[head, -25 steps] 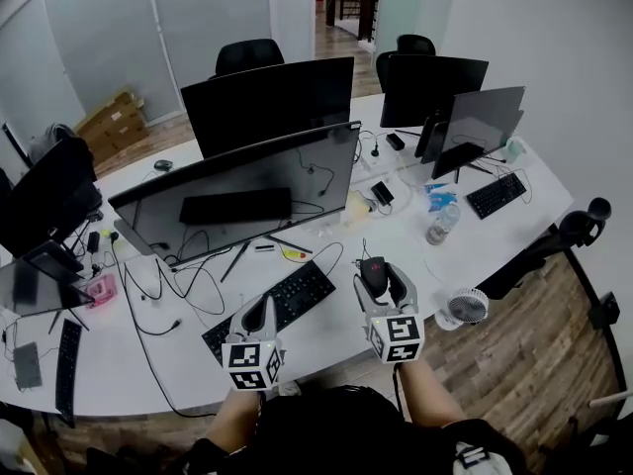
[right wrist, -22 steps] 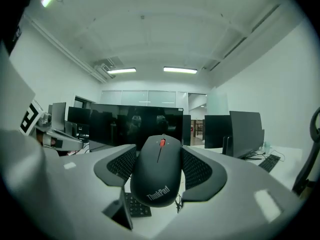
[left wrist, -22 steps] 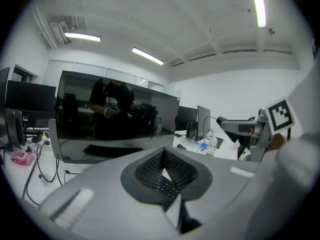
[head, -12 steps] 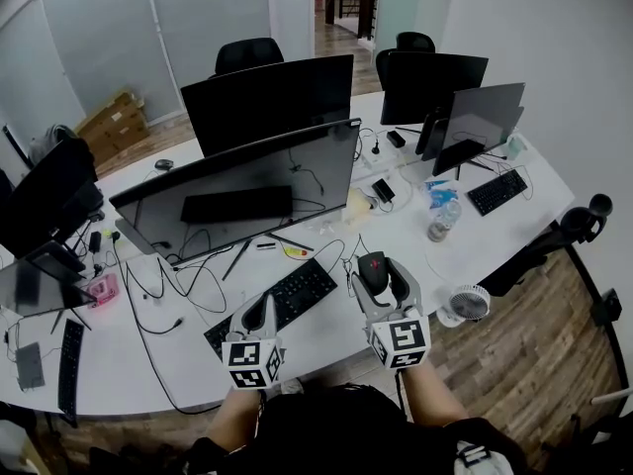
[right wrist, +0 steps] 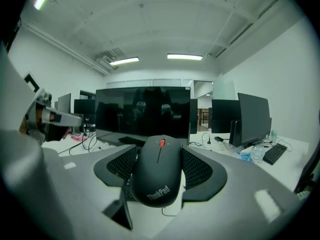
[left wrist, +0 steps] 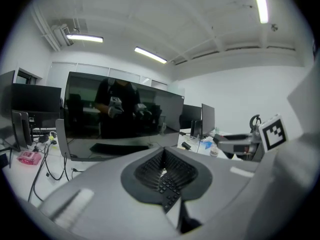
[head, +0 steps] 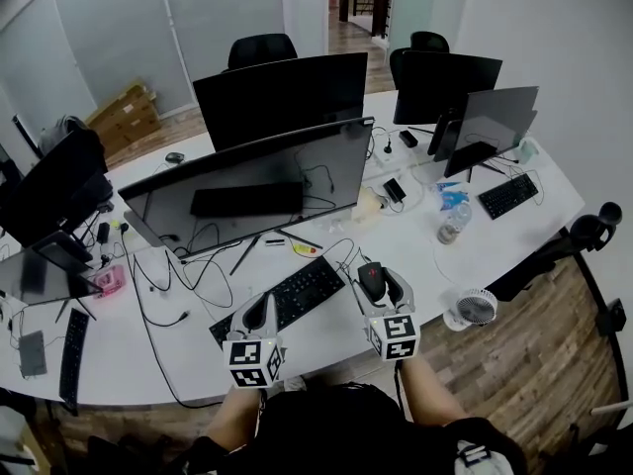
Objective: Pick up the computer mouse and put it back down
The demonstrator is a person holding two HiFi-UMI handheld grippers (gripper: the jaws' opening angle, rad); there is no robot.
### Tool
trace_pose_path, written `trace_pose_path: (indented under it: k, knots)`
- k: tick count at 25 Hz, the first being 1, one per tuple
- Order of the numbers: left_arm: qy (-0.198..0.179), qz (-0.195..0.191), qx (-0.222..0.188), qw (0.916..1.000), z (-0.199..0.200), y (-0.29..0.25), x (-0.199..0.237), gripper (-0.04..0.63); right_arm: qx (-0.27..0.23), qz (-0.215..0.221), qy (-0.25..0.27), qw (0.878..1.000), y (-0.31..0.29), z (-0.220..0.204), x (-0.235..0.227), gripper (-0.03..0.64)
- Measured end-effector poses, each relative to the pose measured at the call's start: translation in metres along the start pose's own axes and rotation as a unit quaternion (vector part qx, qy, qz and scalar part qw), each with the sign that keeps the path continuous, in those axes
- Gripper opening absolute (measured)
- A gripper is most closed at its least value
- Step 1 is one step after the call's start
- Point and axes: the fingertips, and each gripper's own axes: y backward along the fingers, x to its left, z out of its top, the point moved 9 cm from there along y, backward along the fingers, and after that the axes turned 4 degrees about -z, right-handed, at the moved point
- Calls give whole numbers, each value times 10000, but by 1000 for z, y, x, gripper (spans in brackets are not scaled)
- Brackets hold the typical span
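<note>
At the worktop (head: 465, 255) edge, a likely light, smooth computer mouse (right wrist: 157, 176) is being pinched at its sides by the right hand-held gripper (head: 381, 285).

The computer mouse (right wrist: 159, 171) is black with a red wheel and grey lettering. The left tongs (head: 259, 307) and right tongs (head: 380, 281) are light grey, with dark ribbed pads (right wrist: 199, 169) and black-and-white square markers (head: 394, 336). The desk (head: 425, 255) is white, and the keyboard (head: 287, 300) at the mouse's nine o'clock is black.

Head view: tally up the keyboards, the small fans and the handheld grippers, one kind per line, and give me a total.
Keyboards: 3
Fans: 1
Grippers, left and right: 2
Total: 6
</note>
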Motion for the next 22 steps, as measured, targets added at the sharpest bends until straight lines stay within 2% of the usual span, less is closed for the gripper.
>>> trace_pose_path:
  k: [7,12,17,22]
  knots:
    - [9,209,20,9998,-3,7,6,54,916,264,602,9936,-28,-78,-4,275]
    - [17,351,82,9993,-7,9,7,54,1575,424,574,9849,-43,-131,-16,275]
    - [27,441,120,9989,-9,12,5,54,2328,524,575,9694,-50,-181,-27,276]
    - [82,547,174,9983,-14,17,7,54,2627,573,578,9614,-49,-205,-30,276]
